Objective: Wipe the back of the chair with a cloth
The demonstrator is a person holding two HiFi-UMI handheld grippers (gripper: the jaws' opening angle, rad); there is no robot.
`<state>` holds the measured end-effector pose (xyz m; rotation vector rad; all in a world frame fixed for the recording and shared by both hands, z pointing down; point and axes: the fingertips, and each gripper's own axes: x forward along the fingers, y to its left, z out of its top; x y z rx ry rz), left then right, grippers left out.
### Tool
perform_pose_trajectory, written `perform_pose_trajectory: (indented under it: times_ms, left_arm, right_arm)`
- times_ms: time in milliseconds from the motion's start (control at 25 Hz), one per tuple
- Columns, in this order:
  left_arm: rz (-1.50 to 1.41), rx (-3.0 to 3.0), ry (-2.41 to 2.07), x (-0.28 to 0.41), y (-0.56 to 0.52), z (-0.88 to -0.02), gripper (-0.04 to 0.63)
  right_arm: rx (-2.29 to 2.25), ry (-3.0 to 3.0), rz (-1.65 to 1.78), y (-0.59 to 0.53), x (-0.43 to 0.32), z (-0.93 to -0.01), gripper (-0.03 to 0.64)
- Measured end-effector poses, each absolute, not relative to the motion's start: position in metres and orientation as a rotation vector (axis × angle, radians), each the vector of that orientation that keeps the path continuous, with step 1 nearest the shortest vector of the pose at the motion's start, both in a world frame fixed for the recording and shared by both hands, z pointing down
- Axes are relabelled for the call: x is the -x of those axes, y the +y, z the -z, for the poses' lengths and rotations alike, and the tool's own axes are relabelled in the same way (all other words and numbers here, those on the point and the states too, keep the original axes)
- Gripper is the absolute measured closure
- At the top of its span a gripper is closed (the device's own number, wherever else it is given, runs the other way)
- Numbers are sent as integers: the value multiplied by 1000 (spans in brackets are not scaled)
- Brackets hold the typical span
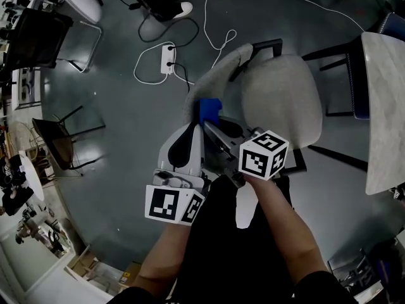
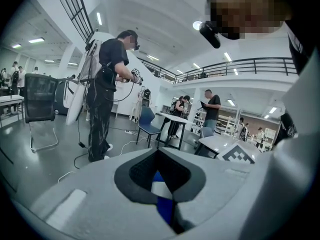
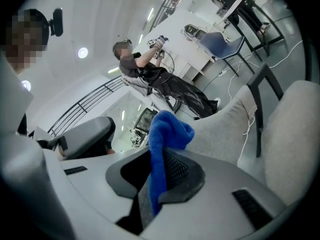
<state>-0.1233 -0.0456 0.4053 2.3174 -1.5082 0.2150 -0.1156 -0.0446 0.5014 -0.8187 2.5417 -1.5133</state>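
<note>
Plainly, the only print to read is the black-and-white square patterning on the marker cubes [image 1: 262, 155], which is blocks rather than letters.

The right gripper [image 3: 161, 170] has its jaws clamped on a blue cloth [image 3: 168, 129]. The cloth is thick and fluffy, bunched into a rounded lump above the ribbed dark pads, with a thin tail hanging down between them. From overhead the cloth sits at the centre, just at 7 o'clock of the chair's backrest [image 1: 214, 75]; whether it touches the backrest cannot be told.

The left gripper [image 2: 160, 180] has its jaws drawn nearly together, leaving only a thin slit. A blue and white sliver shows in that slit, too small to identify. This gripper lies just at 8 o'clock of the cloth, apart from it.

The chair [image 1: 285, 94] has nubbly light-grey upholstery on a thin black frame. Its curved back is seen edge-on and its rounded seat lies at 2 o'clock of the grippers.

A pale, stone-patterned tabletop [image 1: 386, 106] is cut off at 3 o'clock. A white power strip [image 1: 168, 59] with looping cables lies on the glossy grey floor at 11 o'clock.
</note>
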Motion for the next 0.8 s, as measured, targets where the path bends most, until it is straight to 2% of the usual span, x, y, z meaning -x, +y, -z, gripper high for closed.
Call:
perform_pose_trajectory:
  times_ms: [280, 800]
  left_arm:
    - [-204, -2316, -1463, 110, -49, -422, 588]
    - [-204, -2354, -1422, 90, -48, -442, 588]
  right_arm:
    - [979, 2552, 1582, -44, 68, -570, 557]
    - [1030, 2667, 1887, -15, 72, -710, 557]
